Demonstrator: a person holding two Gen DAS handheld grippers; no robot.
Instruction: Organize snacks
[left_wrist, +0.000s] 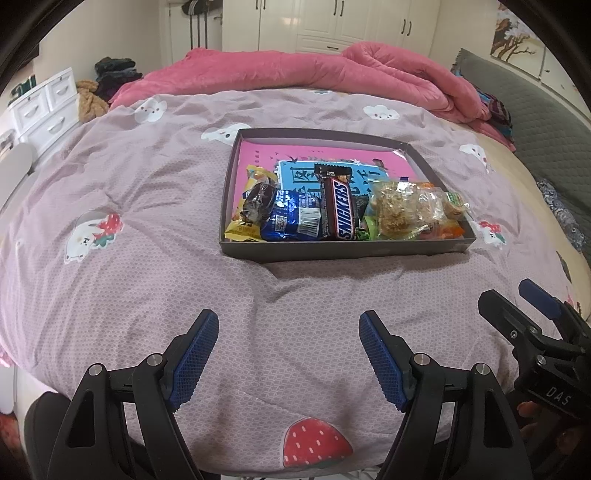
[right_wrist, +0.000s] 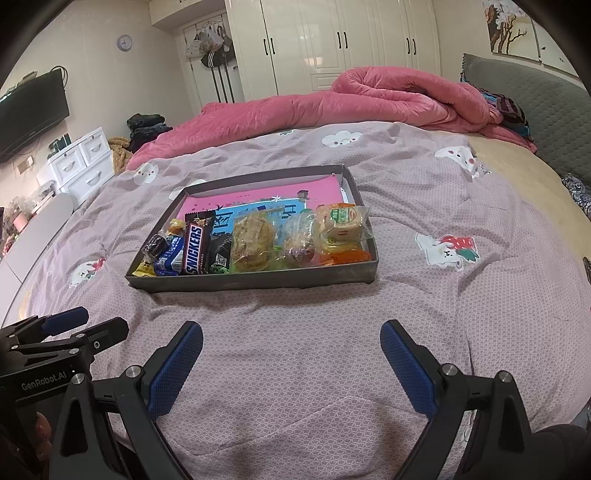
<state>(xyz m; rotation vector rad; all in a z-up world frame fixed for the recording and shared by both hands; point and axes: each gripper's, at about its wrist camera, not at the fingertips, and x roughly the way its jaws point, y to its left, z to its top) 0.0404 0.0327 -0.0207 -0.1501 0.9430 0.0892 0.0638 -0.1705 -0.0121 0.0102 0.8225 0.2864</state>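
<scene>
Holding both black, blue-padded grippers, left gripper (left_wrist: 289, 325) and right gripper (right_wrist: 291, 334), wide apart and empty, you hover short of the shallow grey cardboard snack tray (left_wrist: 343, 252).

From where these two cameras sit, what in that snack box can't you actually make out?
- Left wrist view: the dark packet behind the Snickers bar is mostly covered; its label is unreadable.
- Both views: the blue card's print is hidden by snacks lying on it.
- Right wrist view: the orange packets sit under the clear-wrapped pastry; how many, I cannot tell.
</scene>
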